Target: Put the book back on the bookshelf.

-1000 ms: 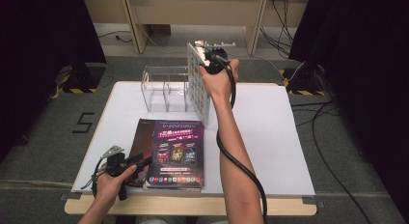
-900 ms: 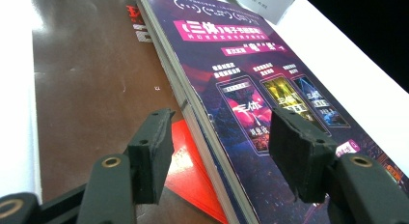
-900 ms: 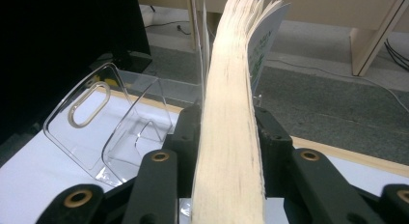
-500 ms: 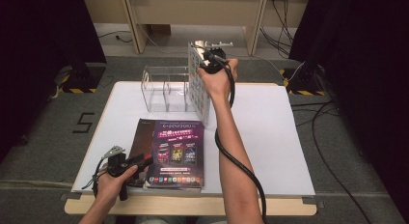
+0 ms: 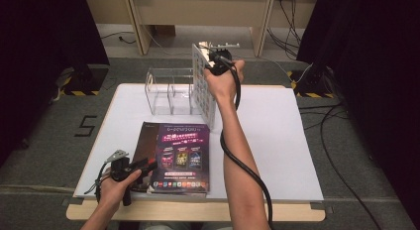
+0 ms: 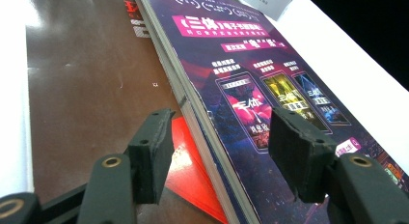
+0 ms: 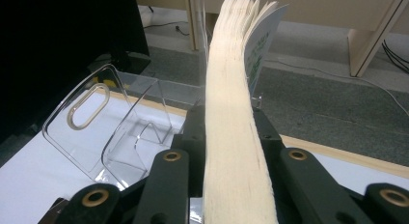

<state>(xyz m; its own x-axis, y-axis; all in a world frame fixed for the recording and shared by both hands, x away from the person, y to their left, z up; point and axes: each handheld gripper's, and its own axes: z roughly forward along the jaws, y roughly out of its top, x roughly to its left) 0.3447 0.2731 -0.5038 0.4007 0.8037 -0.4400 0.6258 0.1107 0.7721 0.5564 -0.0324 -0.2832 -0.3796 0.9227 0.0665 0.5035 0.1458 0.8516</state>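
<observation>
Two books are in play on the white desk (image 5: pixel 277 141). Your right gripper (image 5: pixel 214 66) holds a book (image 5: pixel 203 86) upright at the far side of the desk, just beside the clear plastic rack (image 5: pixel 166 91); in the right gripper view its jaws have just been closing and now pinch the pale page edge of that book (image 7: pixel 231 137) from both sides, with the rack's empty compartments (image 7: pixel 115 132) to one side of it. Your left gripper (image 5: pixel 130 169) rests at the near edge of the desk, at the left side of the stack of purple-covered books (image 5: pixel 178 158) lying flat there. In the left gripper view its jaws are spread, one pad (image 6: pixel 152 151) over the dark brown cover (image 6: pixel 91 89) and the other (image 6: pixel 296 154) over the purple cover (image 6: pixel 251 89), with the book's page edge between them and neither pad pressing on it.
</observation>
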